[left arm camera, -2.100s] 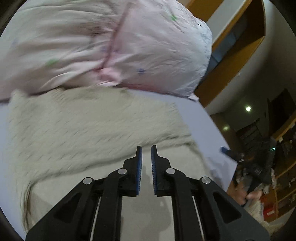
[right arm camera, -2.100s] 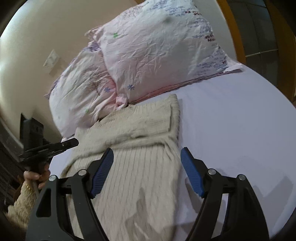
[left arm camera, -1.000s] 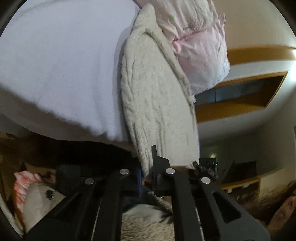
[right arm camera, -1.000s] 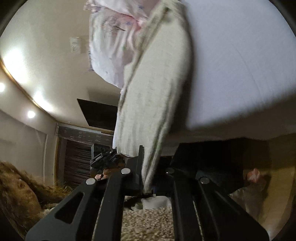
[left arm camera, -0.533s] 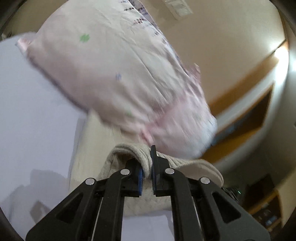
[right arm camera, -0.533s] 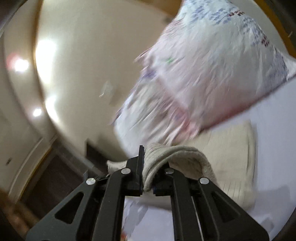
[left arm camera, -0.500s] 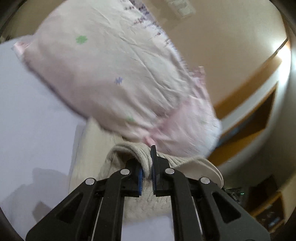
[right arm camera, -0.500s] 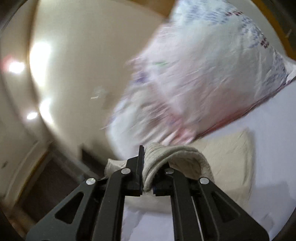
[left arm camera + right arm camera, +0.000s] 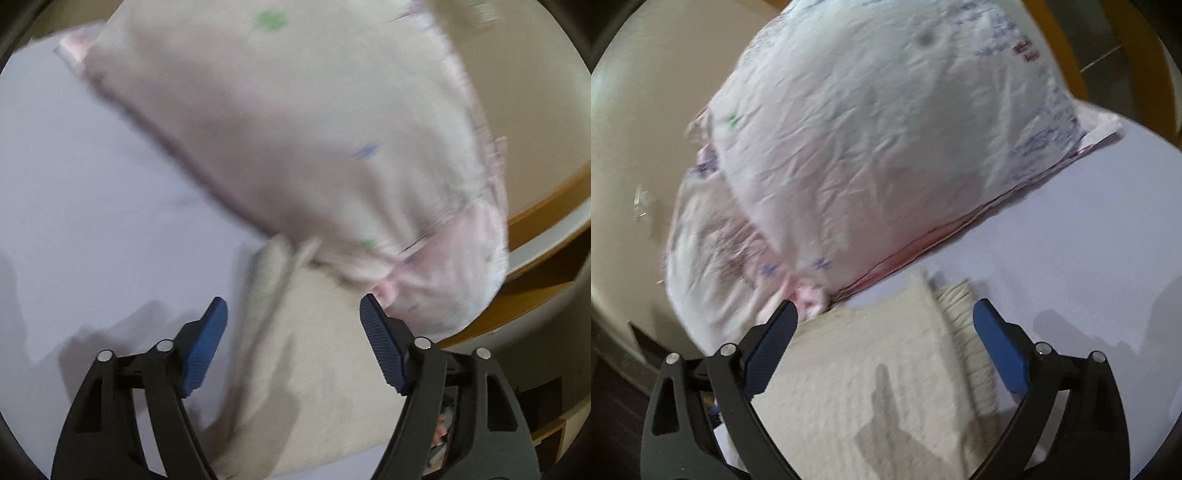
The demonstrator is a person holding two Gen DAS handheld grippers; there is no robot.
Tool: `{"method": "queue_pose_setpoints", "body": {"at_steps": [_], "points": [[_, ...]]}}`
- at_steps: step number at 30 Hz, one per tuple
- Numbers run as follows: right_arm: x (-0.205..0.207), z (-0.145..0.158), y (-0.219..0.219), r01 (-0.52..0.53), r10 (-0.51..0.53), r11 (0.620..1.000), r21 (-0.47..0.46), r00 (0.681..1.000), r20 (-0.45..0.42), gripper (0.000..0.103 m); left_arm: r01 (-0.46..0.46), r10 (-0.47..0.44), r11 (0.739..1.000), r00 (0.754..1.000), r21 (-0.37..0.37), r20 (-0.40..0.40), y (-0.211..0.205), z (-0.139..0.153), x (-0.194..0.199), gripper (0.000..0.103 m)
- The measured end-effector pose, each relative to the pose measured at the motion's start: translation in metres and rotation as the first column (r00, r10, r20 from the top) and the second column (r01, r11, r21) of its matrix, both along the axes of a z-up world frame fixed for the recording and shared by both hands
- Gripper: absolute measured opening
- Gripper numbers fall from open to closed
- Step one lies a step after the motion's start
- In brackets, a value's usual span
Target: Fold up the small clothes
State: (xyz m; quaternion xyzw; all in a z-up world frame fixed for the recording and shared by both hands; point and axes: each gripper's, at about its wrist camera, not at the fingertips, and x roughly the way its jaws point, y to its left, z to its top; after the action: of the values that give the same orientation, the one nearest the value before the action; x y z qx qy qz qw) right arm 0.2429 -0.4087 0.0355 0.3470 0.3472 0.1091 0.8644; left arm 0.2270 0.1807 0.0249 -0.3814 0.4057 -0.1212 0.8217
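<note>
**Q:** Standing by the bed, what's going on with the jumper?

**A:** Left to right: the left hand-held gripper is spread wide, blue pads apart, nothing between them. It hovers over the cream knit sweater, which lies on the pale lilac bed sheet with its far edge right up against the pink pillows. The right hand-held gripper is just as wide, also empty, over the same sweater.

**Q:** How do you reckon it'll handle?

**A:** Soft and floppy, I'd say. It's a chunky ribbed or cable knit, probably light but stretchy, so it'll sag and drag if you pinch one spot. I'd grab an outer edge with each gripper, where the fabric is doubled and thicker. The right side shows a ribbed edge poking out from under the top layer, so it looks folded over once already.

**Q:** Pillows in the way?

**A:** Crinkly cotton, little flower print, plump. Close, but not on top of it.
</note>
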Motion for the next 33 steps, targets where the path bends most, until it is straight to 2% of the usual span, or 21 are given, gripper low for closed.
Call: {"method": "queue_pose_setpoints", "body": {"at_steps": [2, 6, 8, 10, 11, 13, 14, 16, 19, 20, 23, 25, 26, 27, 28, 29, 30, 31, 32, 33], "points": [[-0.003, -0.007, 0.01, -0.065, 0.065, 0.998, 0.024, 0.998, -0.016, 0.096, 0.032, -0.033, 0.999, 0.998, -0.016, -0.062, -0.002, -0.018, 0.0, 0.063], [-0.005, -0.016, 0.026, -0.126, 0.127, 0.992, 0.026, 0.991, -0.04, 0.096, 0.081, -0.088, 0.993, 0.992, -0.082, -0.09, -0.016, -0.036, -0.006, 0.061], [-0.005, -0.019, 0.029, -0.135, 0.136, 0.99, 0.028, 0.99, -0.042, 0.096, 0.08, -0.083, 0.996, 0.995, -0.036, -0.064, -0.024, -0.039, -0.01, 0.057], [-0.011, -0.021, 0.024, -0.14, 0.141, 0.989, 0.039, 0.989, -0.04, 0.096, 0.064, -0.064, 0.998, 0.997, -0.012, -0.051, -0.03, -0.039, -0.009, 0.048], [-0.015, -0.022, 0.021, -0.141, 0.143, 0.989, 0.044, 0.989, -0.039, 0.096, 0.056, -0.057, 0.998, 0.996, -0.022, -0.069, -0.035, -0.043, -0.009, 0.027], [-0.02, -0.023, 0.015, -0.142, 0.144, 0.988, 0.058, 0.989, -0.035, 0.096, 0.028, -0.033, 0.999, 0.995, -0.046, -0.091, -0.035, -0.047, -0.009, 0.021], [-0.021, -0.023, 0.013, -0.139, 0.141, 0.988, 0.064, 0.989, -0.033, 0.096, 0.017, -0.022, 0.999, 0.995, -0.046, -0.093, -0.037, -0.041, -0.01, 0.018], [-0.03, -0.021, 0.001, -0.124, 0.126, 0.989, 0.076, 0.992, -0.019, 0.096, 0.02, -0.025, 0.993, 0.999, -0.113, -0.044, -0.042, -0.023, -0.014, 0.015], [-0.048, -0.014, -0.026, -0.073, 0.071, 0.995, 0.068, 0.997, 0.02, 0.096, 0.095, -0.086, 0.983, 0.994, -0.156, 0.067, -0.075, 0.025, -0.018, 0.014], [-0.054, -0.012, -0.034, -0.051, 0.049, 0.997, 0.058, 0.998, 0.032, 0.096, 0.152, -0.132, 0.973, 0.984, -0.175, 0.122, -0.101, 0.046, -0.016, 0.014], [-0.071, -0.004, -0.055, 0.022, -0.024, 0.999, 0.034, 0.997, 0.068, 0.096, 0.287, -0.247, 0.93, 0.951, -0.23, 0.185, -0.176, 0.068, -0.005, 0.015], [-0.077, -0.003, -0.066, 0.052, -0.055, 0.998, 0.041, 0.996, 0.066, 0.096, 0.397, -0.358, 0.87, 0.916, -0.292, 0.178, -0.252, 0.06, 0.013, 0.017], [-0.078, -0.003, -0.069, 0.06, -0.063, 0.997, 0.043, 0.996, 0.061, 0.096, 0.435, -0.404, 0.845, 0.9, -0.31, 0.163, -0.277, 0.053, 0.02, 0.022], [-0.079, -0.002, -0.072, 0.069, -0.071, 0.997, 0.033, 0.996, 0.053, 0.096, 0.5, -0.495, 0.788, 0.862, -0.359, 0.113, -0.316, 0.036, 0.032, 0.022], [-0.08, -0.002, -0.074, 0.072, -0.072, 0.997, 0.021, 0.996, 0.049, 0.096, 0.537, -0.567, 0.719, 0.82, -0.441, 0.075, -0.342, 0.018, 0.039, 0.022], [-0.081, 0.0, -0.077, 0.07, -0.07, 0.997, 0.011, 0.996, 0.046, 0.096, 0.546, -0.614, 0.666, 0.788, -0.509, 0.042, -0.357, 0.005, 0.04, 0.022], [-0.081, 0.002, -0.079, 0.063, -0.063, 0.998, 0.004, 0.997, 0.041, 0.096, 0.546, -0.621, 0.657, 0.783, -0.52, 0.037, -0.357, 0.003, 0.039, 0.022], [-0.08, 0.005, -0.084, 0.046, -0.045, 0.999, -0.002, 0.998, 0.034, 0.096, 0.559, -0.613, 0.662, 0.787, -0.499, 0.069, -0.35, 0.007, 0.035, 0.022], [-0.078, 0.006, -0.085, 0.029, -0.029, 1.0, -0.002, 0.999, 0.029, 0.096, 0.569, -0.598, 0.677, 0.795, -0.467, 0.103, -0.34, 0.014, 0.034, 0.022], [-0.072, 0.007, -0.087, 0.005, -0.005, 1.0, 0.006, 1.0, 0.018, 0.098, 0.561, -0.553, 0.723, 0.82, -0.404, 0.149, -0.316, 0.026, 0.031, 0.029]]}}
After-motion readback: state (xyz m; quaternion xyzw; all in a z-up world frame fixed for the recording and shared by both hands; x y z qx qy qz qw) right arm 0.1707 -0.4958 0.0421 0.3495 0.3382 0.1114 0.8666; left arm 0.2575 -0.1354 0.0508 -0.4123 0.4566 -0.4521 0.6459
